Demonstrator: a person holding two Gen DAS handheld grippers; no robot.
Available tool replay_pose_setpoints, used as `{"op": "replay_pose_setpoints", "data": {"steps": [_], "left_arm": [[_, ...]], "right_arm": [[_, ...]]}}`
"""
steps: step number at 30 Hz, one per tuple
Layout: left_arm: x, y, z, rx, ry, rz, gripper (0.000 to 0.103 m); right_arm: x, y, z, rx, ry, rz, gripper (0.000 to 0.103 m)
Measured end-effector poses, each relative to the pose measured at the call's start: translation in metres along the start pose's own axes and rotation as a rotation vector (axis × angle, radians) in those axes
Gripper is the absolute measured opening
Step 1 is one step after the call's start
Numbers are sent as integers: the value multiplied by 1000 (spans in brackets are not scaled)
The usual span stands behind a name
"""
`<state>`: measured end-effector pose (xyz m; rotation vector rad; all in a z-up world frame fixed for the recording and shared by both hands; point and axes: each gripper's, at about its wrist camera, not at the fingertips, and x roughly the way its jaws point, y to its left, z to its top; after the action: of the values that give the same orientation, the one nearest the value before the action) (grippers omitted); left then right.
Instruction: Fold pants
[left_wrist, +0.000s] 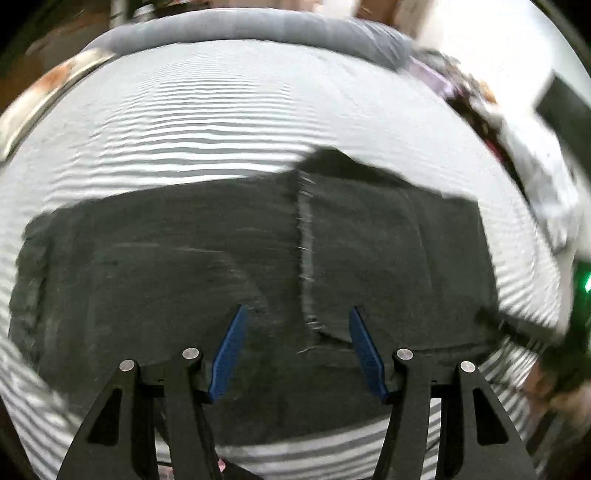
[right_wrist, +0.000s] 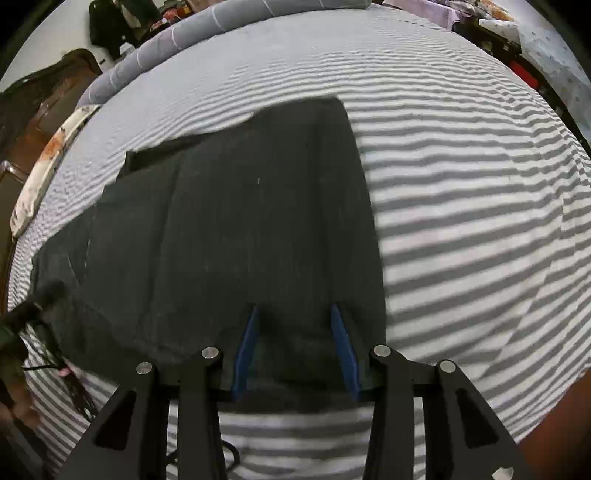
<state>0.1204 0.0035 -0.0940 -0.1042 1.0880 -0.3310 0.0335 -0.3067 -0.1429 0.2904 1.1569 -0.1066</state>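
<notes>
Hovering wide open and empty, left gripper (left_wrist: 297, 314) and right gripper (right_wrist: 293, 314) faced pants (right_wrist: 236, 229) near the bedsheet's (right_wrist: 461, 206) front edge; shallow bites risked pinching one layer.

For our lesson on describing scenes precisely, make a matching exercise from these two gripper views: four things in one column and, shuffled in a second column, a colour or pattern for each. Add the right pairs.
Column 1
1. pants
2. bed sheet
3. gripper finger pads
4. rolled blanket at the far edge of the bed

Column 2
A. grey and white stripes
B. blue
C. dark charcoal, nearly black
D. plain grey-blue with thin pale lines

Pairs: 1-C, 2-A, 3-B, 4-D

The left gripper and right gripper are both open over the pants.
</notes>
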Motion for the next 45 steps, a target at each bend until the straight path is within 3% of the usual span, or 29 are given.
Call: {"op": "replay_pose_setpoints", "data": {"steps": [6,9,12,20,29,39,41,43,45], "left_arm": [[-55,89,-2,-294,-91,2,59],[-81,139,-16,-464,-139,-7,59],[-94,173,-28,-567,-171,5,59],[-75,230,-59,-836,-123,-87,59],[-42,263,-69,-946,-103,-192,59],[-25,271,-59,-921,-134,-207,65],[-28,263,-53,-867,-153,-186,41],[-32,261,-51,-854,-172,-165,30],[-35,259,-51,-857,-177,-162,26]], "right_arm": [[-12,12,0,12,-1,8,42],[-25,22,1,34,-32,23,61],[-39,35,0,30,-61,55,65],[-63,80,4,1,-88,126,69],[-60,105,-1,-11,-70,111,70],[-49,116,-3,-11,-48,87,70],[-48,118,-4,-12,-48,94,70],[-48,119,-4,-14,-48,96,70],[-48,119,-5,-16,-48,104,70]]}}
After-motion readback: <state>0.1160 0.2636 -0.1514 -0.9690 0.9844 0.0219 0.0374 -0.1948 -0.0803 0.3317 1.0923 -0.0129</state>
